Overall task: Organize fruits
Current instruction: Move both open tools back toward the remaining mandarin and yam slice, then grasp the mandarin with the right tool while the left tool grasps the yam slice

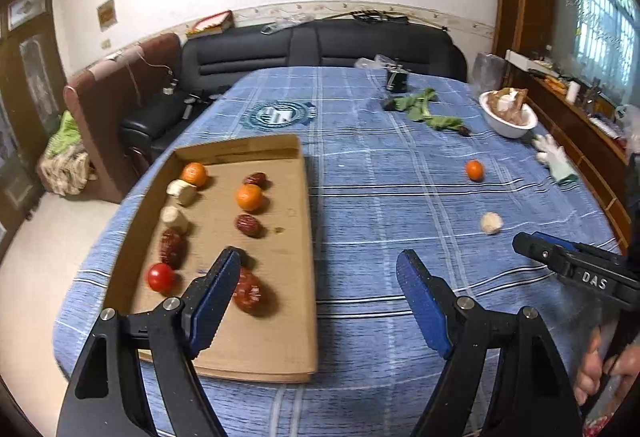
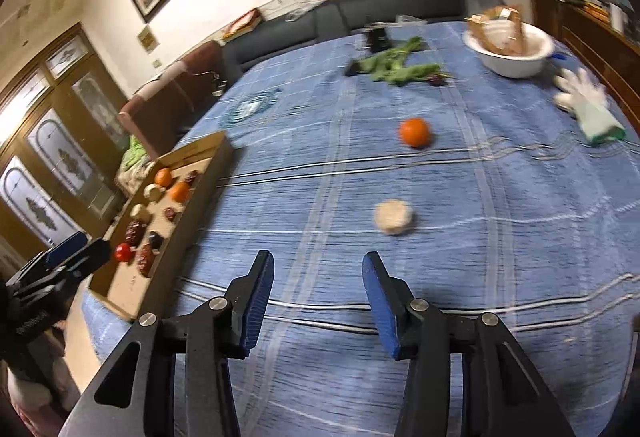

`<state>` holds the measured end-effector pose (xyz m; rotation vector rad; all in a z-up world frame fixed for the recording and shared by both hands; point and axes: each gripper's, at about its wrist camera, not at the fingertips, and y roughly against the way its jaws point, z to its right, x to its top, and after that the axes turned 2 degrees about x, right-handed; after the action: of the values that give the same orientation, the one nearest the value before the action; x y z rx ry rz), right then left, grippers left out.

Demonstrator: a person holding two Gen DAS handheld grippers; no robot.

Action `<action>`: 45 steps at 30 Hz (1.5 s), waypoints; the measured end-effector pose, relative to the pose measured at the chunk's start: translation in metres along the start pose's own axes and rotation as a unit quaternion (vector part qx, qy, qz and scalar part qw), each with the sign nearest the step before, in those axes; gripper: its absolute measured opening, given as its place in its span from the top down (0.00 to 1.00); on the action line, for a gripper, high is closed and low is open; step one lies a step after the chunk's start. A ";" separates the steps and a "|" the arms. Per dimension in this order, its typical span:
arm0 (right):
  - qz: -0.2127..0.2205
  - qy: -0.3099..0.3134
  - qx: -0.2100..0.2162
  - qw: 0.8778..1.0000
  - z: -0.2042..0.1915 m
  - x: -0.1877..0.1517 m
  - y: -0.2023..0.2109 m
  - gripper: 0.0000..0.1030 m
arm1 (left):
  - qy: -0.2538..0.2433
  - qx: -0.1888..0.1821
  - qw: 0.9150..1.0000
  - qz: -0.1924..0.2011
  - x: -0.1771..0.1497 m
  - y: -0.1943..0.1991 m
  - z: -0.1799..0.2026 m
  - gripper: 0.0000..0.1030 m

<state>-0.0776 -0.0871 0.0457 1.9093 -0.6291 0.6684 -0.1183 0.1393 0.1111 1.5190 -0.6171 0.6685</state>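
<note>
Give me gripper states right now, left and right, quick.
Left gripper: open, holding nothing, above the cardboard tray's right edge.
Right gripper: open, holding nothing, pointed at the pale round piece on the tablecloth.

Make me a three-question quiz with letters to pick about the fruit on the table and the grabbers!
1. Where is the red tomato?
A. in the cardboard tray
B. in the white bowl
C. on the tablecloth

2. How many oranges are in the tray?
A. none
B. two
C. five

3. What is the right gripper doing?
A. squeezing an orange
B. holding the glove
C. open and holding nothing

Answers: 1 A, it sits on the tray floor. 2 B, two lie there; a third orange lies outside. 3 C, its fingers are apart with only cloth between.
</note>
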 end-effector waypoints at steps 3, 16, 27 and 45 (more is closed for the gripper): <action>0.002 -0.014 -0.026 1.000 0.025 0.003 0.010 0.51 | 0.000 -0.021 1.000 -0.010 -0.003 -0.006 0.008 0.22; -0.006 -0.032 -0.055 0.998 0.064 0.073 -0.042 0.51 | -0.018 -0.078 0.996 -0.044 -0.013 -0.032 0.038 0.22; -0.051 -0.034 -0.113 0.992 0.073 0.110 -0.122 0.51 | -0.019 -0.097 0.993 -0.069 -0.015 -0.059 0.043 0.23; 0.006 -0.044 -0.132 0.990 0.084 0.058 -0.047 0.68 | -0.056 -0.137 0.986 -0.081 0.005 -0.088 0.096 0.23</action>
<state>0.0107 -0.1537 0.0249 1.6961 -0.7468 0.4852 -0.0464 0.0479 0.0521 1.3369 -0.6348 0.3595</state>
